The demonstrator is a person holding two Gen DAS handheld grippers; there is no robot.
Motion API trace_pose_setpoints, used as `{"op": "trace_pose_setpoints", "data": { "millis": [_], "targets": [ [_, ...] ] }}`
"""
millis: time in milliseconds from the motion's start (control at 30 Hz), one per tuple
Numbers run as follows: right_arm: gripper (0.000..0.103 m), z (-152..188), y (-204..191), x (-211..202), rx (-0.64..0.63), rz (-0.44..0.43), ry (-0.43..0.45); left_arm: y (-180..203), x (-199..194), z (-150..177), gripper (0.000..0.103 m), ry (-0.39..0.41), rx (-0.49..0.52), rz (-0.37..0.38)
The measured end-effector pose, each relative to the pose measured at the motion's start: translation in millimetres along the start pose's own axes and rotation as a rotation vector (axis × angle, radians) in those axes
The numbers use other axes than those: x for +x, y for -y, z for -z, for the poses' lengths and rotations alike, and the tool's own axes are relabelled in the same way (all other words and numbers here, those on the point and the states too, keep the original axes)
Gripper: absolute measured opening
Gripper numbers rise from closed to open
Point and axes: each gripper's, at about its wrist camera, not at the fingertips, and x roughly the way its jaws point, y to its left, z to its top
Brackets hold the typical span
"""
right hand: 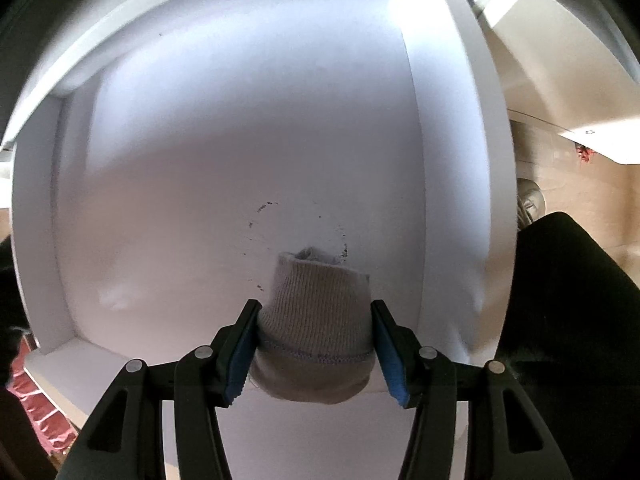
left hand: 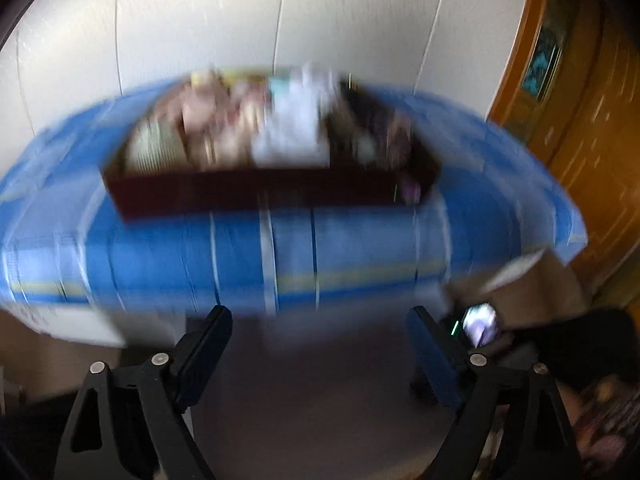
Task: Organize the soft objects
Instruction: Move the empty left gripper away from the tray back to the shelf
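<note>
Left gripper (left hand: pixel 320 344): matte black angular frame with triangular cut-outs, round silver pivot screws, and flat dark ribbed finger pads (left hand: pixel 204 356).

Right gripper (right hand: pixel 316 344): same black frame, four silver screws across the linkage, blue ribbed pads (right hand: pixel 240 364) on the inner faces.

Black sleeve (right hand: pixel 568 320) at right edge.

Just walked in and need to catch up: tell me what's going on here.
A person is sorting soft things with two hand-held grippers. The right gripper is shut on a rolled grey sock above a white drawer. The left gripper is open and empty, facing a dark tray of blurred folded cloths on a blue bedcover.
</note>
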Motion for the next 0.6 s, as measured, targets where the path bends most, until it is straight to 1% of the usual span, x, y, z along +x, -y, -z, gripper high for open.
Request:
{"op": "trace_pose_setpoints", "data": {
  "millis": [67,100,200,267,333,367,500,600],
  "targets": [
    [0.055,5,2,-4,0.007,-0.016,0.008,-3,20,15,0.090,-0.072,-0.031,0.006],
    [0.055,0,2,-11,0.011,-0.024,0.010,-7,33,24,0.090,-0.113,-0.052,0.007],
    [0.055,8,7,-17,0.026,-0.050,0.028,-17,63,42,0.090,-0.204,-0.105,-0.019],
    [0.055,12,10,-23,0.034,-0.066,0.043,-27,79,49,0.090,-0.256,-0.176,-0.024],
    [0.055,15,11,-30,0.040,-0.084,0.060,-34,88,56,0.090,-0.274,-0.232,-0.016],
    [0.055,14,10,-39,0.040,-0.087,0.071,-37,92,59,0.090,-0.283,-0.251,-0.033],
    [0.055,20,14,-51,0.030,-0.076,0.106,-40,109,68,0.091,-0.330,-0.278,-0.047],
    [0.055,25,14,-60,0.016,-0.064,0.133,-42,114,71,0.091,-0.342,-0.297,-0.052]
  ]
}}
